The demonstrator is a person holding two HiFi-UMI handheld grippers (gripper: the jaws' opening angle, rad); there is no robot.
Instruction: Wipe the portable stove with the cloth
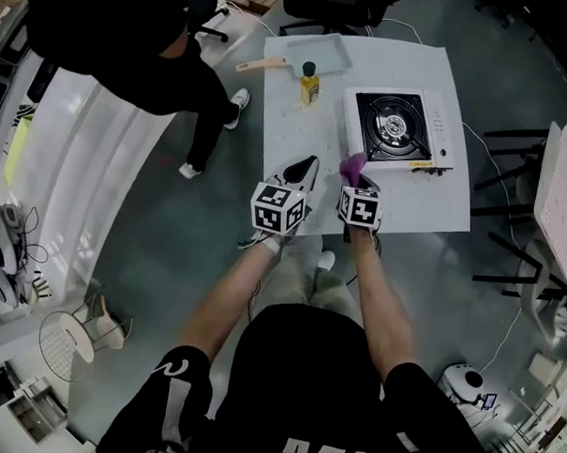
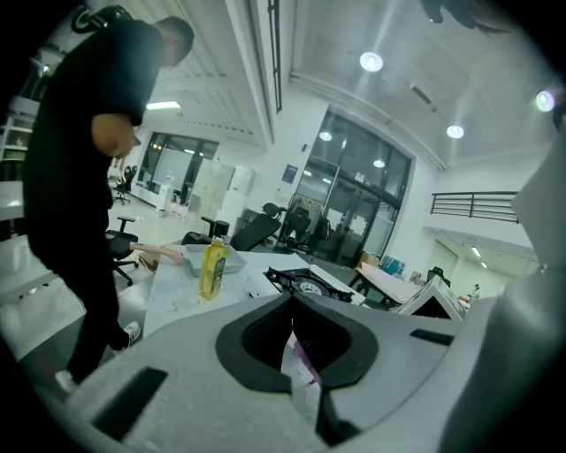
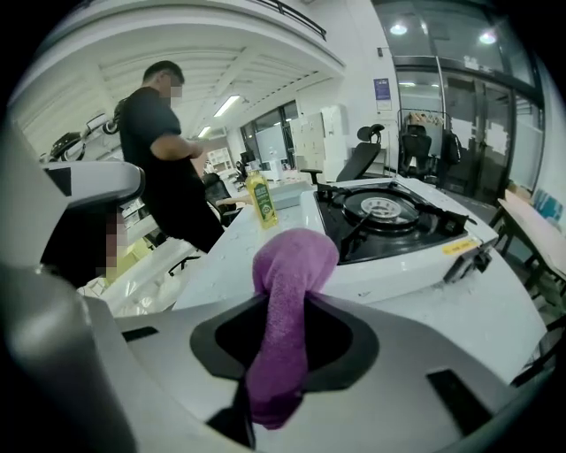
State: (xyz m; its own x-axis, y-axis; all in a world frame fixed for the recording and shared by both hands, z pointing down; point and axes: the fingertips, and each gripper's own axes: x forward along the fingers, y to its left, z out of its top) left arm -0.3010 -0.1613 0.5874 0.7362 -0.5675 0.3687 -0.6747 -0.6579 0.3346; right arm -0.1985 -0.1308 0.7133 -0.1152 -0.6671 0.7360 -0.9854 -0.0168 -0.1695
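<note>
The portable stove (image 1: 397,128) is white with a black burner top and sits at the right of the white table (image 1: 297,128). In the right gripper view the stove (image 3: 389,217) lies just ahead and to the right. My right gripper (image 1: 358,180) is shut on a purple cloth (image 1: 353,166), a short way in front of the stove's near left corner. The cloth (image 3: 290,265) sticks up in a roll from between the jaws. My left gripper (image 1: 310,166) hovers beside it over the table's front part, jaws shut with nothing held. The left gripper view shows the stove (image 2: 305,283) ahead.
A yellow bottle (image 1: 309,84) stands mid-table, with a grey tray (image 1: 319,53) and a wooden-handled brush (image 1: 262,64) behind it. A person in black (image 1: 132,36) stands at the table's left. Chairs and another table edge (image 1: 562,195) lie to the right.
</note>
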